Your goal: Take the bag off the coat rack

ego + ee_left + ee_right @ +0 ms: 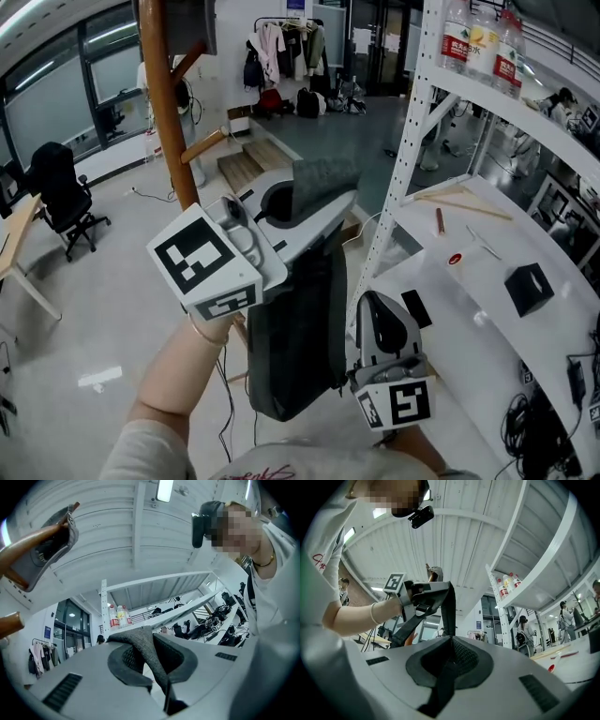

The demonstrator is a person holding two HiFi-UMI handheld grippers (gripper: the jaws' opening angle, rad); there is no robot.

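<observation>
Now bag [300,347] off rack [169,122], L gripper [321,200] gripping fabric, R gripper [373,309] on strap [449,611]

Left tongs [323,199] raised, clamped on bag [298,352], right tongs [372,305] lower, clamped on strap [449,603]

left gripper [320,194], right gripper [373,306]: grey, black-white marker cubes | bracelet [201,332] | shirt [281,465]: white, red print

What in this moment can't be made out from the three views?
Coat rack: top cut off by head view's upper edge.
Bag: upper part hidden behind left gripper, head view.
Bottles: label print too small, every view.
Strap in right gripper: near end hidden under gripper body, right gripper view.
</observation>
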